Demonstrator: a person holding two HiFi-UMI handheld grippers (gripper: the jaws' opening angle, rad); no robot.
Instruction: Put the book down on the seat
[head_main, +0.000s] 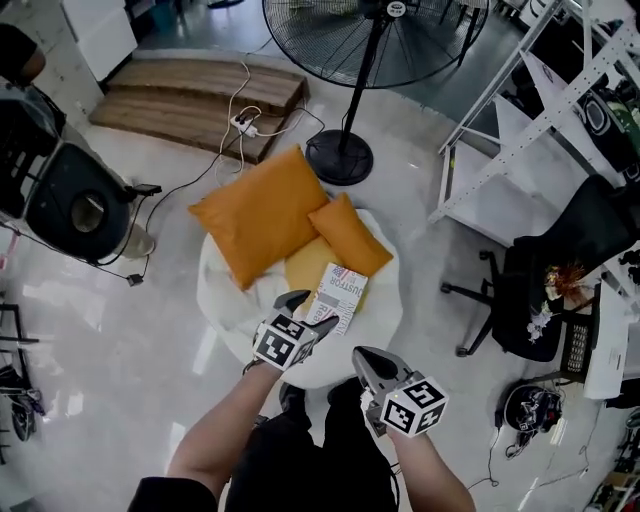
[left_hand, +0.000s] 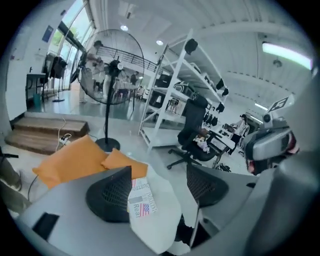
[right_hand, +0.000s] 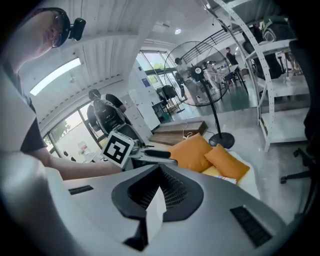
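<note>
A white book (head_main: 338, 296) with printed lettering lies flat on the round white seat (head_main: 385, 312), partly on a yellow cushion (head_main: 306, 264). My left gripper (head_main: 312, 312) hovers at the book's near edge, open. In the left gripper view its two dark pads (left_hand: 112, 196) stand wide apart, with the book (left_hand: 142, 201) below and between them, not clamped. My right gripper (head_main: 362, 358) hangs over the seat's near rim to the right of the book. It is shut, and its pads (right_hand: 165, 192) meet with nothing between them.
A large orange cushion (head_main: 258, 212) and a small one (head_main: 348, 235) lie on the seat's far side. Behind stand a floor fan's base (head_main: 340, 156) and a wooden step (head_main: 190, 95) with cables. A white rack (head_main: 520, 140) and black office chair (head_main: 560, 270) are to the right, and a black machine (head_main: 75, 205) to the left.
</note>
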